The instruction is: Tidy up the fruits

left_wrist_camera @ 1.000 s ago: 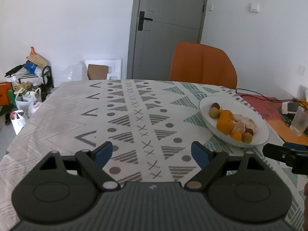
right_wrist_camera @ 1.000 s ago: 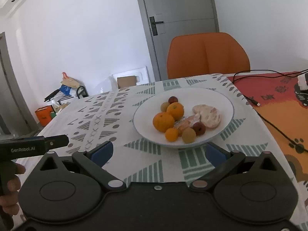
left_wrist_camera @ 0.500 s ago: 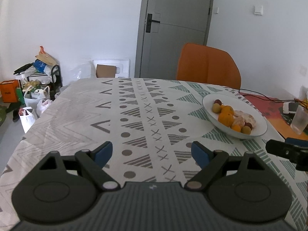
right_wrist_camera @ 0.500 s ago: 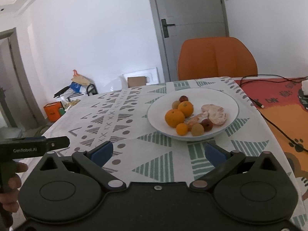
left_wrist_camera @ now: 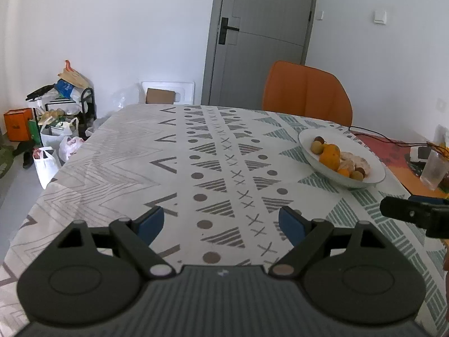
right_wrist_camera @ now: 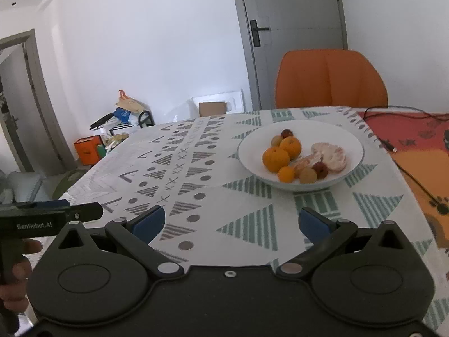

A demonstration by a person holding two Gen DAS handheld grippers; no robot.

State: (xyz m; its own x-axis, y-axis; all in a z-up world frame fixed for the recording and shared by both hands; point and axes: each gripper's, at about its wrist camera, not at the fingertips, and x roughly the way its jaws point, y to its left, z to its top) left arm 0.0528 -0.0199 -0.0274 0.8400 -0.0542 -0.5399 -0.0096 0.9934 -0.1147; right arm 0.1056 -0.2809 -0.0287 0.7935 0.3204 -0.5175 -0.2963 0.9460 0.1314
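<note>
A white plate (right_wrist_camera: pixel 350 137) sits on the patterned tablecloth and holds oranges (right_wrist_camera: pixel 275 159), small round green and red fruits (right_wrist_camera: pixel 307 175) and peeled citrus pieces (right_wrist_camera: pixel 331 154). The plate also shows at the right in the left wrist view (left_wrist_camera: pixel 373 165). My right gripper (right_wrist_camera: pixel 229 220) is open and empty, short of the plate's near left. My left gripper (left_wrist_camera: pixel 221 221) is open and empty over the bare cloth, far left of the plate. Each gripper shows at the edge of the other's view.
An orange chair (right_wrist_camera: pixel 331 81) stands behind the table's far edge. A black cable (right_wrist_camera: pixel 404 165) runs over an orange mat (right_wrist_camera: pixel 421 151) at the right. A glass (left_wrist_camera: pixel 433 168) stands at the far right. Bags and boxes (left_wrist_camera: pixel 53 129) lie on the floor left.
Both grippers have pulled back and risen from the table. The plate looks smaller and farther in both views. Both grippers stay open.
</note>
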